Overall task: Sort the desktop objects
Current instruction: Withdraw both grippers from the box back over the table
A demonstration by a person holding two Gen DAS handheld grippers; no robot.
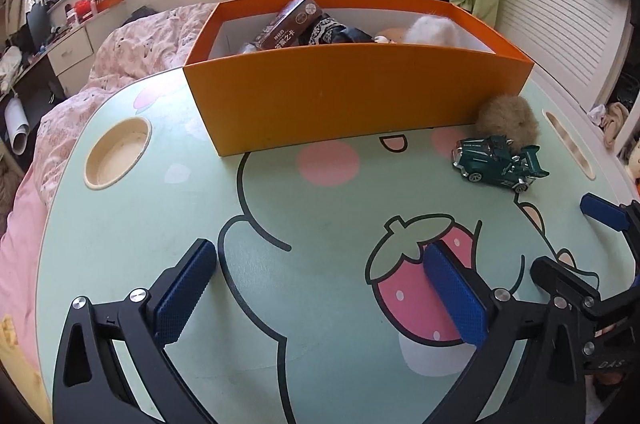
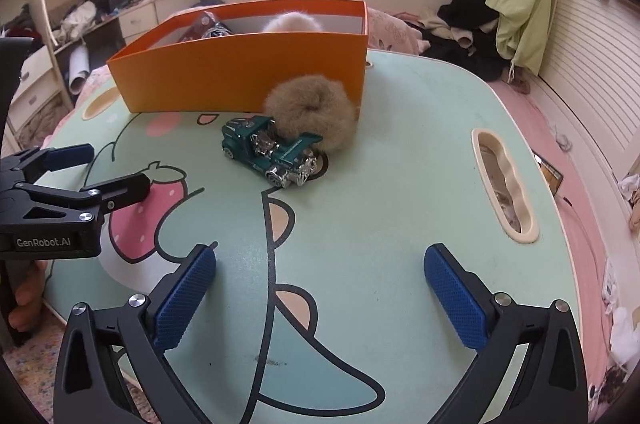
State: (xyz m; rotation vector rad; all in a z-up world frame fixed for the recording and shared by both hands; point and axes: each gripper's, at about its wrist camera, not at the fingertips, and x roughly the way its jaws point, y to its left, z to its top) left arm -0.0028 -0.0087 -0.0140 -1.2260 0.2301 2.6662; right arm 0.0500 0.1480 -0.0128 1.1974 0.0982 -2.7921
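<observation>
Right wrist view: orange box [image 2: 248, 71] already holds several items; the green toy car [image 2: 272, 153] and brown fluffy ring [image 2: 312, 113] remain on the table [image 2: 400, 183]; both grippers, left gripper [image 1: 320, 288] and right gripper [image 2: 320, 288], have fingers spread wide, empty

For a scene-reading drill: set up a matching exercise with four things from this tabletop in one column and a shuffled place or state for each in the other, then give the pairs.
Things
1. toy car
2. fluffy brown ring
3. brown carton
4. right gripper

Places or states
A. inside the orange box
B. jaws wide apart, nothing between them
C. on the table, in front of the fluffy ring
D. against the box's outer front wall

Pairs: 1-C, 2-D, 3-A, 4-B
</observation>
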